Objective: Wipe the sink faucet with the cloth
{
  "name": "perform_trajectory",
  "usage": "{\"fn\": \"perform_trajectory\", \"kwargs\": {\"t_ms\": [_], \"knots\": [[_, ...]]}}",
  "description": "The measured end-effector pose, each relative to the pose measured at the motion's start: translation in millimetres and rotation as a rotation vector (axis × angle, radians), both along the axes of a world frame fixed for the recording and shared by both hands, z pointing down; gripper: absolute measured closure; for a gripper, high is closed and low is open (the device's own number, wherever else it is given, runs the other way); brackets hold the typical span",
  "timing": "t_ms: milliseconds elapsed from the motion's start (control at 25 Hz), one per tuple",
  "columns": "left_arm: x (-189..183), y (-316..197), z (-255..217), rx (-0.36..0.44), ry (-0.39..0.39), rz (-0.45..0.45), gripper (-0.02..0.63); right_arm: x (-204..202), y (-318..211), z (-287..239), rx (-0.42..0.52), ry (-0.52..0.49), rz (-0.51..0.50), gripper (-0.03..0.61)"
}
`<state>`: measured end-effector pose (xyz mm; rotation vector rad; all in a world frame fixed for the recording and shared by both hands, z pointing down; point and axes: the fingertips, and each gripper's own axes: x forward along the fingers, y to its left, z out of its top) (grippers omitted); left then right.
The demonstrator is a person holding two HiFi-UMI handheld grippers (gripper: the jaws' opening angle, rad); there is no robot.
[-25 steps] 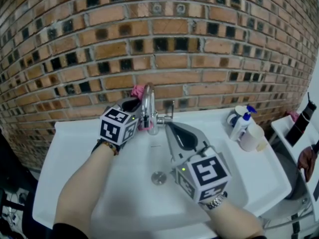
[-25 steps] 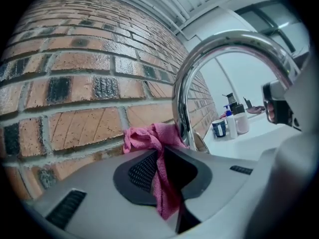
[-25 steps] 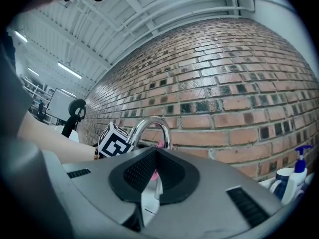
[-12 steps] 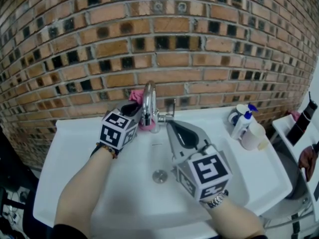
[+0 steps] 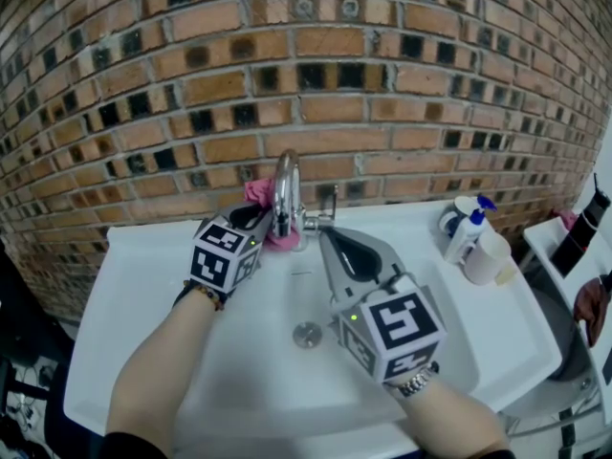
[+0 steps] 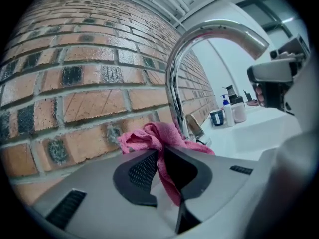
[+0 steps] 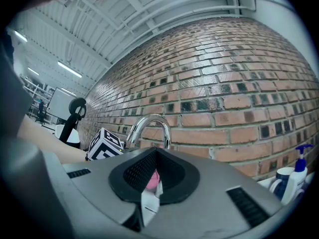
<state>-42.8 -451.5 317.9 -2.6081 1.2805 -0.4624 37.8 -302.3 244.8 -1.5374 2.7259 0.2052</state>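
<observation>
In the head view, the left gripper [image 5: 256, 220] is seen lower against the faucet [image 5: 284, 182] than it was a second ago. The pink cloth [image 5: 258, 193] has been carried down with it, from near the top of the curved neck towards the base at the back of the sink [image 5: 153, 285]. The right gripper [image 5: 330, 240] has not been shifted and is held over the basin, pointed at the faucet's foot. In the left gripper view, the jaws are seen closed on a fold of the pink cloth [image 6: 149, 137], and the bunched remainder is pressed against the lower part of the chrome neck, close to the brick wall [image 6: 75, 83] (the contact itself is partly hidden behind the bunch). In the right gripper view, the jaws are seen brought together with nothing gripped. Only a speck of pink, judged to be the cloth farther off at the faucet, is glimpsed through the notch between them, and the left gripper's marker cube [image 7: 105, 144] is seen beside the spout. From the downward stroke it is judged that the upper neck has been wiped and that the base and the lever handle [image 5: 320, 225] are left to be covered.
</observation>
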Motion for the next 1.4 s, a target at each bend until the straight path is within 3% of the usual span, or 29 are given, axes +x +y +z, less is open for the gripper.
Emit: {"fn": "perform_trajectory", "kwargs": {"t_ms": [400,800,1240,1400], "knots": [[0,-1,46,-0.089,-0.049,-0.009,0.569,0,-1,2,-0.001,0.003,0.001,0.568],[0,10,61,-0.131,-0.074,0.001,0.569,0,-5,8,-0.021,0.010,0.001,0.568],[1,46,31,-0.082,0.034,0.034,0.563,1,-19,41,-0.136,0.024,-0.045,0.565],[3,64,24,-0.073,0.072,0.064,0.563,-7,-24,56,-0.200,0.006,-0.120,0.429]]}}
